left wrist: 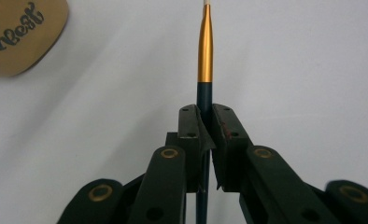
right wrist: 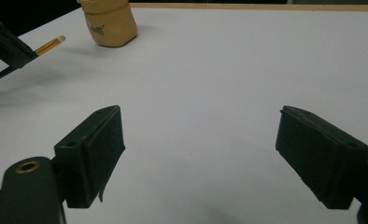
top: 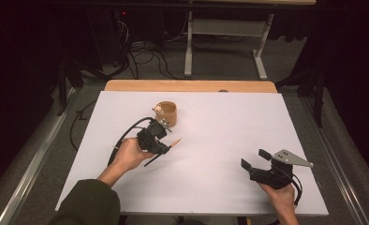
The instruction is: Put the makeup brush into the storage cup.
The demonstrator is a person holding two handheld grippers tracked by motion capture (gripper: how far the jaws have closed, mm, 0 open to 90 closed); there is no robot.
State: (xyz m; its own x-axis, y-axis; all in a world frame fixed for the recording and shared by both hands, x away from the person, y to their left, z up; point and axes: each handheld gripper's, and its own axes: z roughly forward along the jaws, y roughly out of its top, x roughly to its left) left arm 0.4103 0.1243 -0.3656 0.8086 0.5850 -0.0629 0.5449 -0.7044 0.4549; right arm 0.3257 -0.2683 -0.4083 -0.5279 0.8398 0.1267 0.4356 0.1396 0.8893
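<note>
Left gripper point(top: 160, 140), jaws clamped on a paintbrush point(left wrist: 204, 60) held above the table point(top: 220, 140) beside the brown cup point(top: 166, 113). Right gripper point(top: 255, 161) rested wide open, empty. Carrying step; next, apparently, tilting the paintbrush into the cup.

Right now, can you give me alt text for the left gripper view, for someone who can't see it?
The left gripper has its two black jaws shut on a thin paintbrush, whose dark handle and gold ferrule point straight up the frame over a white table. A tan cup with dark lettering sits in the top left corner, apart from the brush.
</note>
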